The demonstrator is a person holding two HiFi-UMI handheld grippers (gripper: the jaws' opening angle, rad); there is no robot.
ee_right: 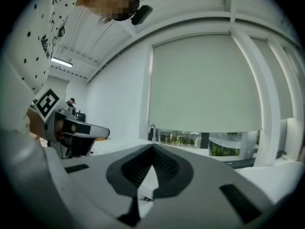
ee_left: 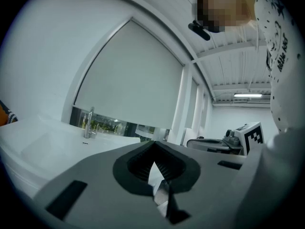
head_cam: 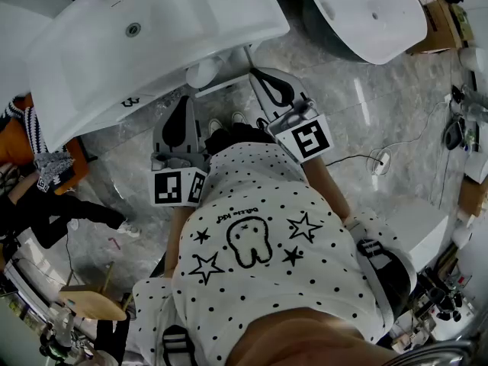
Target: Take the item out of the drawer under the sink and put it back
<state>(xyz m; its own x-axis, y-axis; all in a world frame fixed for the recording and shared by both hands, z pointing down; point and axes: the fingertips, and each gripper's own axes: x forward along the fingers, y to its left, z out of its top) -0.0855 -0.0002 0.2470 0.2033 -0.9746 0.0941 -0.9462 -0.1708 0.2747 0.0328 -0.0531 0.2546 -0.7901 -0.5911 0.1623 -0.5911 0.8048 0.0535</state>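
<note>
**Drawer out of sight below the basin; both hand-held grippers shut and empty**

Drawer and item: I cannot place either. The head view looks down onto the top of the sink (head_cam: 114, 59), and its white bowl covers whatever sits beneath. Neither gripper view looks below the rim.

Head view only:
- The left hand-held gripper (head_cam: 186, 101) and right hand-held gripper (head_cam: 258, 76) are side by side, both pointing at the sink's near edge. I cannot tell whether they touch it.
- The person's dotted shirt (head_cam: 259, 242) fills the lower frame.
- The marble floor (head_cam: 366, 90) shows on the right, with a second basin (head_cam: 374, 14) above it.

Gripper views only:
- Left gripper view: the jaws are closed tip to tip, with nothing between the ribbed pads.
- Right gripper view: the same, jaws together and nothing gripped.
- Both look level across the sink top to the faucet (ee_left: 89, 123), which stands before a strip of window under a drawn roller blind (ee_right: 205, 80).
- Each view catches the other gripper off to its side. The right one's marker cube (ee_left: 252, 135) shows at the left view's right edge.
</note>
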